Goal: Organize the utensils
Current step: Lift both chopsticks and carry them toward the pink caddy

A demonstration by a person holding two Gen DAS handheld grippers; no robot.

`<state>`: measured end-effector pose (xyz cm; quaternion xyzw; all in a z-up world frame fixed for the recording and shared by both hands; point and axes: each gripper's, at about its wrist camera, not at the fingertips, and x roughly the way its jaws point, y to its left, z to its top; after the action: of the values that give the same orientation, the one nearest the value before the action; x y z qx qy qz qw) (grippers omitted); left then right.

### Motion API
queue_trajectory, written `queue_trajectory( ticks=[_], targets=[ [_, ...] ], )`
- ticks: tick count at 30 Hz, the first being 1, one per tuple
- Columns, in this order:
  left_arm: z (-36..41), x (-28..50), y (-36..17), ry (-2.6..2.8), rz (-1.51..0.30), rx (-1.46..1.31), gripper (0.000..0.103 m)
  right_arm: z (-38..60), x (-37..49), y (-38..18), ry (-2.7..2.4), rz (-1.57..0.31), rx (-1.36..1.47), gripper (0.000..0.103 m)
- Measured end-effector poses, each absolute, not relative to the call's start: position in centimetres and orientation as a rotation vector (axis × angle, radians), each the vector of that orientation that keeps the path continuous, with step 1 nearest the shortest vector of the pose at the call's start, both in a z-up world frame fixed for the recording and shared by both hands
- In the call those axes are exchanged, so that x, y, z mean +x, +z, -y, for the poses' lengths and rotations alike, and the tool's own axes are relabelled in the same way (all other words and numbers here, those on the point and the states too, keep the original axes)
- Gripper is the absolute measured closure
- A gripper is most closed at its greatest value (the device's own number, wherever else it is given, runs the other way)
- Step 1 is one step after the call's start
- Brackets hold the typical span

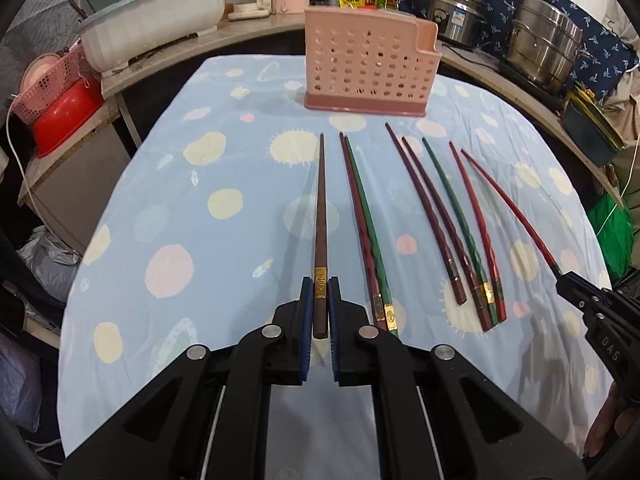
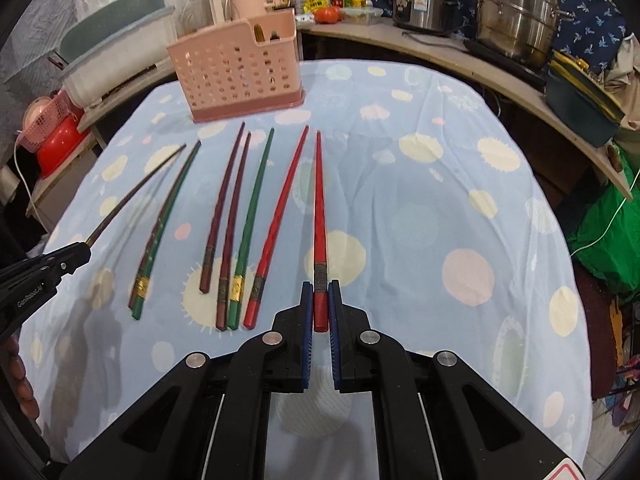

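Left wrist view: left gripper (image 1: pixel 320 292) pinching brown chopstick (image 1: pixel 321 216), right gripper (image 2: pixel 320 294) pinching red chopstick (image 2: pixel 319 208); end-held, liable to pivot short of holder (image 1: pixel 366 60).

Dotted tablecloth (image 1: pixel 168 208) under chopsticks (image 1: pixel 472 236), pink holder (image 1: pixel 368 68)

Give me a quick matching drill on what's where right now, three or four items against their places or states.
Things:
1. brown chopstick
2. bright red chopstick
3. pink perforated holder
4. green chopstick

States:
A. standing at the far end of the cloth
B. held by the right gripper
C. lying loose on the cloth
D. held by the left gripper

Pairs: 1-D, 2-B, 3-A, 4-C
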<state>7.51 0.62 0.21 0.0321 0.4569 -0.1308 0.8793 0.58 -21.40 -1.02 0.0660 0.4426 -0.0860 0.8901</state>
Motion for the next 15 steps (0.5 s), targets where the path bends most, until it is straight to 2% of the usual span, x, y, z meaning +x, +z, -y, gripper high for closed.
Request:
queue_trajectory(
  ticks=[15],
  targets=[
    [-0.9, 8.2, 7.7, -0.273, -0.819, 0.034, 0.096, 21.4, 0.0, 8.1, -0.141, -0.708, 0.135, 0.096]
  ],
)
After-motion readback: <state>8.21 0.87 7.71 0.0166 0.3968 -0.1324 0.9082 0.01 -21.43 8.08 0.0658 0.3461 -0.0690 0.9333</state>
